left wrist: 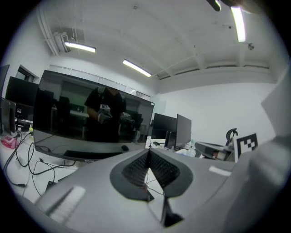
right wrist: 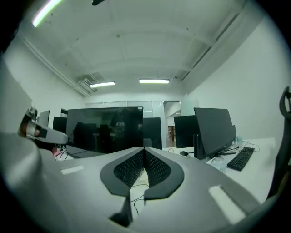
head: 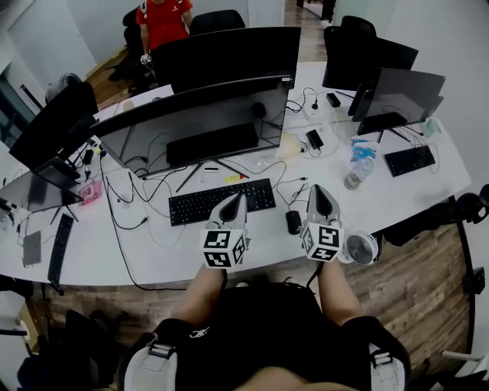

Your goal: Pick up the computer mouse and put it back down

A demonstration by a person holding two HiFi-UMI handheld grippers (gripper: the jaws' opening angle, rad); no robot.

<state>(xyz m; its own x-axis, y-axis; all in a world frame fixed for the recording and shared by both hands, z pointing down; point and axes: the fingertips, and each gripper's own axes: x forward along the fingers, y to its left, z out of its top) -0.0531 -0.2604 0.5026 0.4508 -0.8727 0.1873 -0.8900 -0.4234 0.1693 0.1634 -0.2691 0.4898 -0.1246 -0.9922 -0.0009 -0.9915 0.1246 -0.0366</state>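
The black computer mouse (head: 293, 222) lies on the white desk (head: 153, 252), just right of the black keyboard (head: 221, 202). My left gripper (head: 238, 196) hovers over the keyboard's right half, to the left of the mouse. My right gripper (head: 318, 189) is a short way to the mouse's right and is not touching it. In the left gripper view the left gripper (left wrist: 148, 151) has its jaws meeting at the tips, with nothing between them. The right gripper (right wrist: 144, 149) shows the same in its own view, shut and empty. Neither gripper view shows the mouse.
A wide curved monitor (head: 199, 122) stands behind the keyboard, with cables across the desk. A small white fan (head: 361, 247) sits at the desk's front edge on the right. A water bottle (head: 359, 172) and a second keyboard (head: 410, 159) lie further right. A person in red (head: 164, 19) is across the desk.
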